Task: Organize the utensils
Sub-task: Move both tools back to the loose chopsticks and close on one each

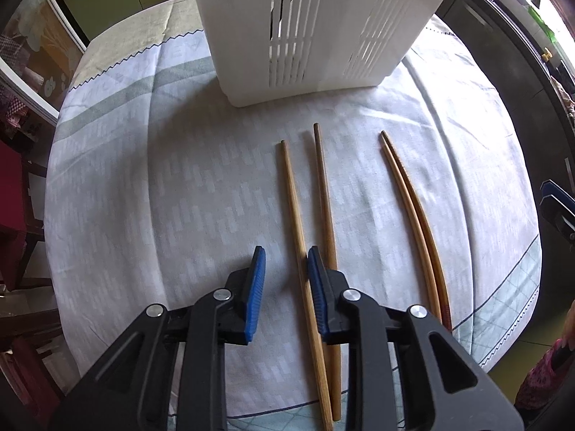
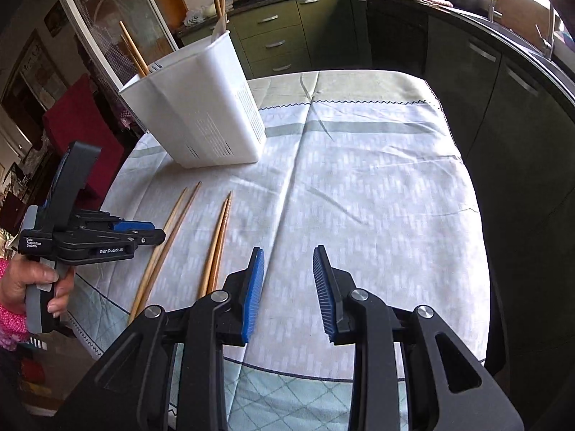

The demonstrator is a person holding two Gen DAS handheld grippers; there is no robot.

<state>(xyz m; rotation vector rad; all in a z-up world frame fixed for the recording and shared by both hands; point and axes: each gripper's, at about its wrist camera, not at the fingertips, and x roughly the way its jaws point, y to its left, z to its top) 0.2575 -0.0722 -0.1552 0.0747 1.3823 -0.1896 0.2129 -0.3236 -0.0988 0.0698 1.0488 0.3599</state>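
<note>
Slim wooden chopsticks [image 1: 305, 251] on woven tablecloth [image 1: 161, 197].

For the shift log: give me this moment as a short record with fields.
surface: table under a pale patterned tablecloth
holder: white slotted utensil holder, upright, chopsticks already in it
loose chopsticks: four on the cloth, a spread pair and a close pair
left gripper: open, over the spread pair
right gripper: open, empty, over bare cloth
</note>
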